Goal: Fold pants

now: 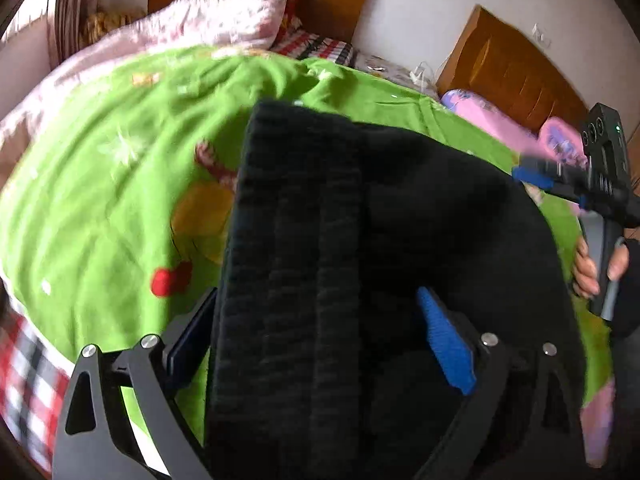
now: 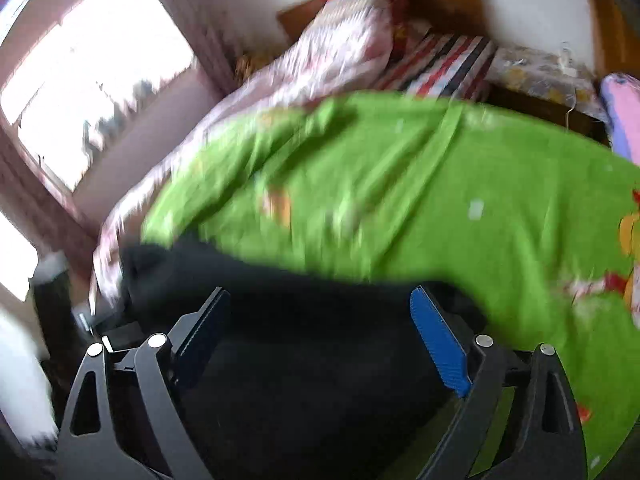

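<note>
The black pants (image 1: 360, 240) lie folded on the green bedspread (image 1: 100, 200), waistband end toward the pillows. Over them the left gripper (image 1: 320, 336) is spread wide, gripping nothing; the right gripper (image 2: 320, 336), blurred, is likewise wide and empty

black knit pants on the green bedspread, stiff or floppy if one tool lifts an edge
Likely floppy: the black ribbed knit pants drape in soft folds over the green printed bedspread. Probably fairly thick and weighty for cloth, given the stacked layers. The coarse ribbing should grip rather than slip.
</note>
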`<state>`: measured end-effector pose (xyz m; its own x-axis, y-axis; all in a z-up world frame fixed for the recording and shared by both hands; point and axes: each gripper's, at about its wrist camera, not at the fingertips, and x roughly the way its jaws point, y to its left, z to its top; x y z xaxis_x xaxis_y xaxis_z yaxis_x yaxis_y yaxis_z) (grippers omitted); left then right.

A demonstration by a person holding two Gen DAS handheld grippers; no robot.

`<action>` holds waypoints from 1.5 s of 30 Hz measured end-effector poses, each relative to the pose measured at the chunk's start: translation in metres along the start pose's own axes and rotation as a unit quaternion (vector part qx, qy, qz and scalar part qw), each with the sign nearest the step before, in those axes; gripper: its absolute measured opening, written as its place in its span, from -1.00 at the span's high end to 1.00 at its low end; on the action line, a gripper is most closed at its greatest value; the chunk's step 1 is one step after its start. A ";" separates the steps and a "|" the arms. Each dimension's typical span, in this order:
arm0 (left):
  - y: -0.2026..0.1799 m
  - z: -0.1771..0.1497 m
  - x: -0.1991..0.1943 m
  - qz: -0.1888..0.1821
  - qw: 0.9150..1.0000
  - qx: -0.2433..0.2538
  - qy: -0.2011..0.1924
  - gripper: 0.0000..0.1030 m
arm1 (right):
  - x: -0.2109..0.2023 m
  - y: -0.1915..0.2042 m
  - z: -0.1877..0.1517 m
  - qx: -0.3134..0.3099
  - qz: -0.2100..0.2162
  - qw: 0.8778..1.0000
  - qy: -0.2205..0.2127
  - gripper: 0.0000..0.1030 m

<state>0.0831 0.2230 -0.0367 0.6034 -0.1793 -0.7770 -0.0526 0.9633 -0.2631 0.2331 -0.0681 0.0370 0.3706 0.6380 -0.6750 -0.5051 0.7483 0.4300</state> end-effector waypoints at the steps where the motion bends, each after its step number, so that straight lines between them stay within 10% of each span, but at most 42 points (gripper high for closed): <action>1: 0.001 -0.003 -0.004 0.004 1.000 -0.002 -0.003 -0.86 | -0.003 0.003 0.006 0.008 0.003 1.000 -0.008 -0.75; 5: -0.025 -0.016 -0.046 0.047 0.996 0.046 -0.056 -0.83 | -0.015 0.055 0.006 -0.057 0.084 0.995 -0.010 -0.87; 12: -0.059 0.027 -0.109 -0.012 0.988 0.070 -0.138 -0.97 | 0.020 0.089 0.001 -0.111 0.020 0.994 0.015 -0.87; 16: -0.070 0.081 -0.049 -0.021 0.995 0.078 -0.060 -0.97 | 0.013 0.065 -0.007 -0.069 -0.017 0.997 -0.002 -0.87; 20: -0.048 0.097 0.033 0.081 0.992 0.085 0.046 -0.97 | -0.002 0.046 -0.025 -0.057 -0.011 0.998 -0.002 -0.87; 29: 0.036 0.089 0.062 -0.078 0.986 -0.108 0.101 -0.97 | 0.024 0.024 -0.049 -0.061 -0.035 0.998 0.005 -0.87; 36: 0.012 0.089 0.042 0.001 0.997 -0.057 0.053 -0.97 | -0.033 0.049 -0.069 -0.032 -0.036 0.997 -0.058 -0.89; 45: -0.002 0.081 0.005 0.092 0.995 -0.029 -0.028 -0.97 | -0.020 0.069 -0.121 -0.073 -0.099 0.992 -0.007 -0.92</action>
<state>0.1506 0.2367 0.0060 0.6225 0.0113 -0.7825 -0.2111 0.9653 -0.1540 0.0968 -0.0515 0.0076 0.4838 0.4835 -0.7295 -0.5284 0.8258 0.1969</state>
